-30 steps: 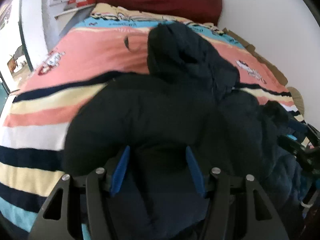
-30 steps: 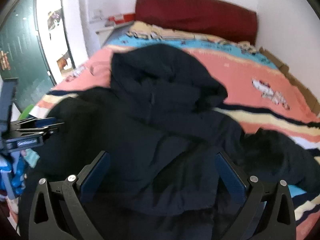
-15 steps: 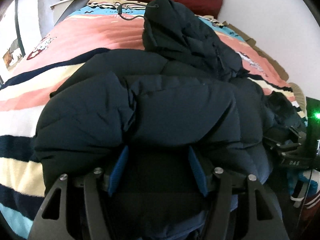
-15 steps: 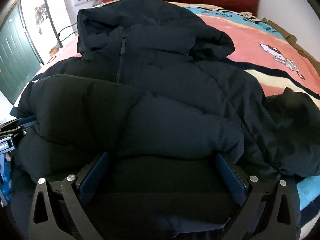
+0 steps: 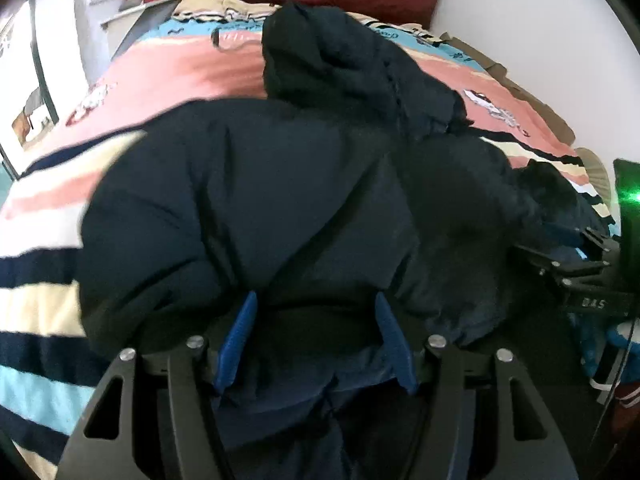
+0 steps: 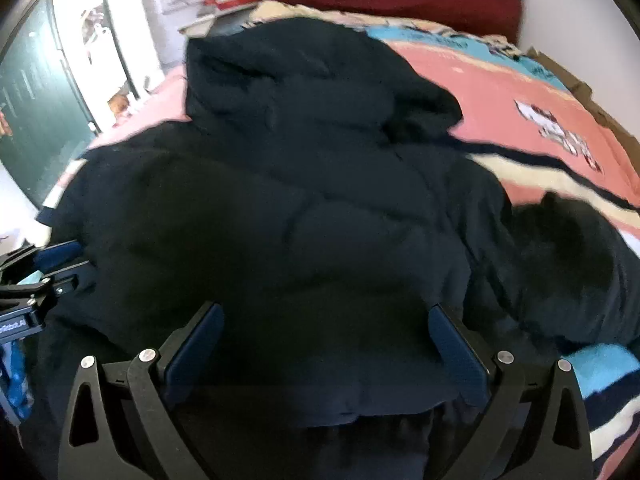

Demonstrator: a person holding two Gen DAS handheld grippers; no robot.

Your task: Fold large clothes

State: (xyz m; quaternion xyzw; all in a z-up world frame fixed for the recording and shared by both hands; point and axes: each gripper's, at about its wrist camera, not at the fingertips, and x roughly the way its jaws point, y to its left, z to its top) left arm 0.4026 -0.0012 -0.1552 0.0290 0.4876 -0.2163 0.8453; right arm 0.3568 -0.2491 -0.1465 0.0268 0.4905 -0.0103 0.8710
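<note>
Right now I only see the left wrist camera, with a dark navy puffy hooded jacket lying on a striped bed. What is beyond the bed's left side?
Observer: A dark green door, which shows only in the right wrist view.
Operator: How does the left gripper look from outside?
Observer: The left gripper sits at the left edge of the dark navy puffy hooded jacket, with its tips at the fabric.
Operator: And the other one's fingers?
Observer: On the right gripper the blue pads stand wide apart and the jacket fills the gap. I cannot tell whether they grip it.
</note>
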